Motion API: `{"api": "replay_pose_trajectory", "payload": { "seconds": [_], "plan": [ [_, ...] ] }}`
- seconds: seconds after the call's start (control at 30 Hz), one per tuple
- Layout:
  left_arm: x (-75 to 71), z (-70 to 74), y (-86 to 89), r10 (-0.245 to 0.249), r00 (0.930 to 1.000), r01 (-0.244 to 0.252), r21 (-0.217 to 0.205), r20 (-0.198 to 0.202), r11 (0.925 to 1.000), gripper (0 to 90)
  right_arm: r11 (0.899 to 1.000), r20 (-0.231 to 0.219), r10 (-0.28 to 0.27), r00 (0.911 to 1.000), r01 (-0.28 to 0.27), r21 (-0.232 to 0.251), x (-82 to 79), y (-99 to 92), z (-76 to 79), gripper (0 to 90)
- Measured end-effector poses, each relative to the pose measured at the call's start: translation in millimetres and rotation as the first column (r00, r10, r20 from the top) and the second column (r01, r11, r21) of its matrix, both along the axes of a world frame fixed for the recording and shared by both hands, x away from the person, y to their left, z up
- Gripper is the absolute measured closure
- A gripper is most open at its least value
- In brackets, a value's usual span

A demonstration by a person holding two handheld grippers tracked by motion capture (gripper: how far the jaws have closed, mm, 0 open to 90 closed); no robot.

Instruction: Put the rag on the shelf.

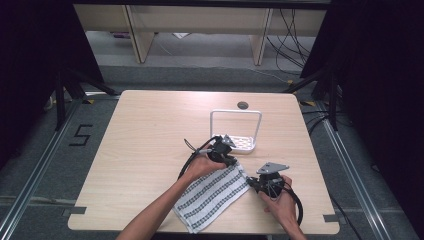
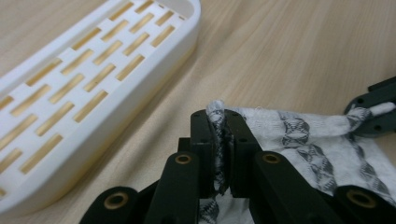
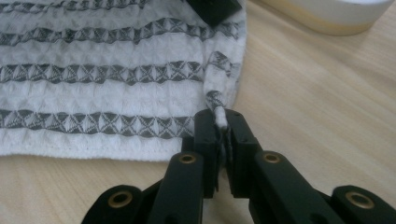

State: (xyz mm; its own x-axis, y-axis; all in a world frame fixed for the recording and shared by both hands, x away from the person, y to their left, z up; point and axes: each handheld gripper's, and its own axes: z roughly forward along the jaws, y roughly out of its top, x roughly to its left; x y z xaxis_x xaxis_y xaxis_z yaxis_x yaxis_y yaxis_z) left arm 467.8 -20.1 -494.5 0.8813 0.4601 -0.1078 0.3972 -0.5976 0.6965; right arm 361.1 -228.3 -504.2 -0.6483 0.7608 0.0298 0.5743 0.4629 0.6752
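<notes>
both pinches are on: the left gripper (image 2: pixel 219 122) clamps the far corner of the white waffle-weave towel with grey patterned stripes (image 1: pixel 212 192), the right gripper (image 3: pixel 221 122) its right corner. the towel lies near-centre on the pale wooden table (image 1: pixel 145 135), long axis running near-left to far-right, just near the white slotted plastic rack (image 1: pixel 240 131).

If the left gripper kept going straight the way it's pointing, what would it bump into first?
Probably the white slotted tray. The left gripper, shut on a corner of the striped cloth, points towards it across bare table, though depth is hard to judge.
</notes>
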Motion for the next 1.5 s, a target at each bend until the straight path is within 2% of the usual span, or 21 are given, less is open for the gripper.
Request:
{"api": "replay_pose_trajectory", "payload": {
  "seconds": [0.1, 0.27, 0.3, 0.43, 0.47, 0.5, 0.63, 0.67, 0.77, 0.8, 0.83, 0.93, 0.97, 1.03, 1.07, 1.2, 1.23, 1.3, 1.33, 1.43, 1.5],
  "plan": [
    [-3.8, 10.7, 6.3, 0.031, 0.9995, -0.030, -0.056, 0.011, 0.9980, 84.1, 1.000, 0.018, 0.009, 0.9998, -0.009, 0.002, 2.4, -0.9, 11.7, 86.6],
    [-11.2, 30.6, 17.7, 0.060, 0.9975, -0.056, -0.086, 0.037, 0.9947, 84.2, 0.999, 0.060, 0.031, 0.9977, -0.033, 0.034, 5.2, 1.3, 25.8, 86.8],
    [-11.7, 35.1, 21.3, 0.050, 0.9975, -0.046, -0.066, 0.049, 0.9967, 84.2, 0.999, 0.060, 0.031, 0.9977, -0.033, 0.034, 5.2, 1.3, 25.8, 86.8],
    [-15.6, 47.9, 30.1, 0.057, 0.9964, -0.052, -0.083, 0.063, 0.9952, 84.2, 0.997, 0.099, 0.044, 0.9941, -0.050, 0.057, 6.1, 3.6, 33.8, 86.8],
    [-17.7, 50.6, 31.1, 0.074, 0.9952, -0.066, -0.106, 0.065, 0.9922, 84.2, 0.996, 0.097, 0.049, 0.9941, -0.056, 0.068, 5.1, 6.5, 39.2, 86.8],
    [-18.2, 54.3, 34.3, 0.066, 0.9951, -0.058, -0.102, 0.074, 0.9931, 84.2, 0.996, 0.128, 0.060, 0.9899, -0.068, 0.065, 5.9, 7.9, 41.5, 86.8],
    [-22.9, 69.3, 43.7, 0.091, 0.9922, -0.079, -0.143, 0.085, 0.9866, 84.2, 0.994, 0.123, 0.056, 0.9908, -0.068, 0.091, 3.5, 13.4, 52.8, 86.8],
    [-24.4, 74.2, 46.5, 0.093, 0.9912, -0.079, -0.144, 0.094, 0.9864, 84.2, 0.992, 0.162, 0.077, 0.9837, -0.092, 0.089, 5.4, 14.2, 56.5, 86.8],
    [-29.4, 89.7, 54.3, 0.102, 0.9878, -0.081, -0.172, 0.117, 0.9817, 84.2, 0.990, 0.173, 0.076, 0.9821, -0.095, 0.107, 1.9, 18.5, 73.3, 86.8],
    [-31.0, 95.0, 57.1, 0.103, 0.9860, -0.078, -0.179, 0.131, 0.9806, 84.2, 0.986, 0.207, 0.096, 0.9736, -0.122, 0.115, 3.5, 18.2, 85.8, 86.9],
    [-32.5, 100.6, 59.9, 0.107, 0.9845, -0.080, -0.189, 0.139, 0.9787, 84.2, 0.986, 0.207, 0.096, 0.9736, -0.122, 0.115, 3.5, 18.2, 85.8, 86.9],
    [-37.3, 118.0, 67.1, 0.110, 0.9821, -0.074, -0.226, 0.153, 0.9713, 84.2, 0.986, 0.236, 0.077, 0.9686, -0.109, 0.126, 2.8, 17.6, 108.1, 86.9],
    [-39.0, 124.9, 69.1, 0.109, 0.9809, -0.072, -0.222, 0.161, 0.9725, 84.3, 0.985, 0.244, 0.085, 0.9659, -0.119, 0.126, 3.3, 17.3, 116.0, 86.9],
    [-42.3, 142.2, 72.0, 0.118, 0.9797, -0.077, -0.238, 0.162, 0.9681, 84.3, 0.985, 0.300, 0.105, 0.9480, -0.141, 0.099, 5.7, 17.1, 139.5, 86.9],
    [-42.3, 142.2, 72.0, 0.118, 0.9797, -0.077, -0.238, 0.162, 0.9681, 84.3, 0.985, 0.300, 0.105, 0.9480, -0.141, 0.099, 5.7, 17.1, 139.5, 86.9],
    [-43.4, 161.7, 71.1, 0.141, 0.9752, -0.096, -0.248, 0.170, 0.9641, 84.2, 0.987, 0.330, 0.096, 0.9389, -0.132, 0.088, 11.4, 18.7, 171.7, 87.0],
    [-41.6, 170.8, 70.6, 0.147, 0.9738, -0.101, -0.247, 0.174, 0.9637, 84.2, 0.988, 0.333, 0.087, 0.9391, -0.123, 0.090, 13.0, 18.7, 176.8, 87.0],
    [-40.6, 175.0, 70.1, 0.153, 0.9722, -0.107, -0.248, 0.177, 0.9630, 84.2, 0.989, 0.334, 0.098, 0.9375, -0.130, 0.076, 15.2, 17.6, 182.4, 87.0],
    [-39.5, 179.3, 69.6, 0.155, 0.9717, -0.108, -0.249, 0.178, 0.9626, 84.2, 0.988, 0.323, 0.100, 0.9412, -0.133, 0.083, 17.3, 18.0, 186.3, 87.0],
    [-36.0, 190.9, 68.3, 0.161, 0.9701, -0.111, -0.256, 0.182, 0.9604, 84.1, 0.990, 0.342, 0.093, 0.9351, -0.123, 0.066, 23.6, 16.3, 197.3, 87.0],
    [-33.3, 198.7, 67.0, 0.166, 0.9686, -0.115, -0.258, 0.185, 0.9593, 84.1, 0.990, 0.332, 0.098, 0.9382, -0.125, 0.060, 27.1, 14.0, 204.8, 87.0]
  ]
}}
